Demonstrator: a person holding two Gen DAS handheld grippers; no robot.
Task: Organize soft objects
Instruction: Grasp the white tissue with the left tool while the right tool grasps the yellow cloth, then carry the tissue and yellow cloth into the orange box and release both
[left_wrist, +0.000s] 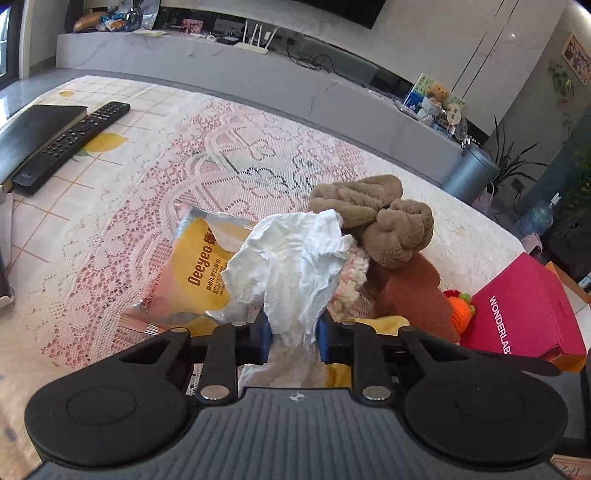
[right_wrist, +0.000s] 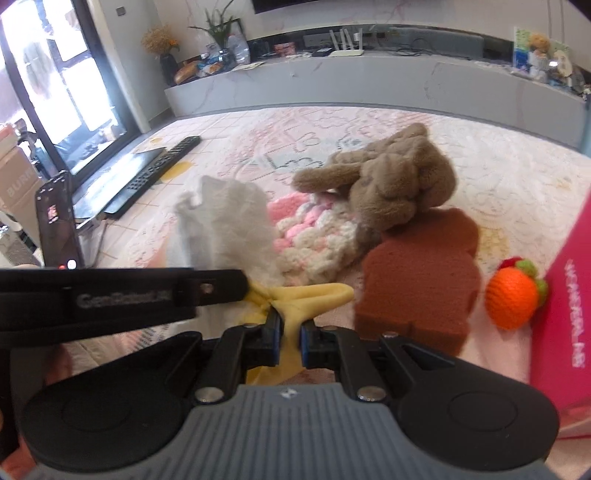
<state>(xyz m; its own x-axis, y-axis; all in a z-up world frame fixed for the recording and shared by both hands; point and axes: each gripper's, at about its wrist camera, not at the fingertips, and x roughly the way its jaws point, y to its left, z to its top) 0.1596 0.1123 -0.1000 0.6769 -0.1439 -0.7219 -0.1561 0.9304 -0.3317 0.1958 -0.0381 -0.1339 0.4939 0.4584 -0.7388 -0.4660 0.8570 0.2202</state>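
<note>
Left gripper clamps crumpled white tissue; right gripper pinches limp yellow cloth. Foil wipes packet appears only left-side (fuzzy brown plush in both).

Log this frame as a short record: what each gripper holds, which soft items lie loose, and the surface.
left gripper: shut on crumpled white tissue
right gripper: shut on yellow cloth
loose soft items: brown plush toy, pink-and-white knitted piece, brown sponge, orange crocheted ball
surface: lace tablecloth
</note>
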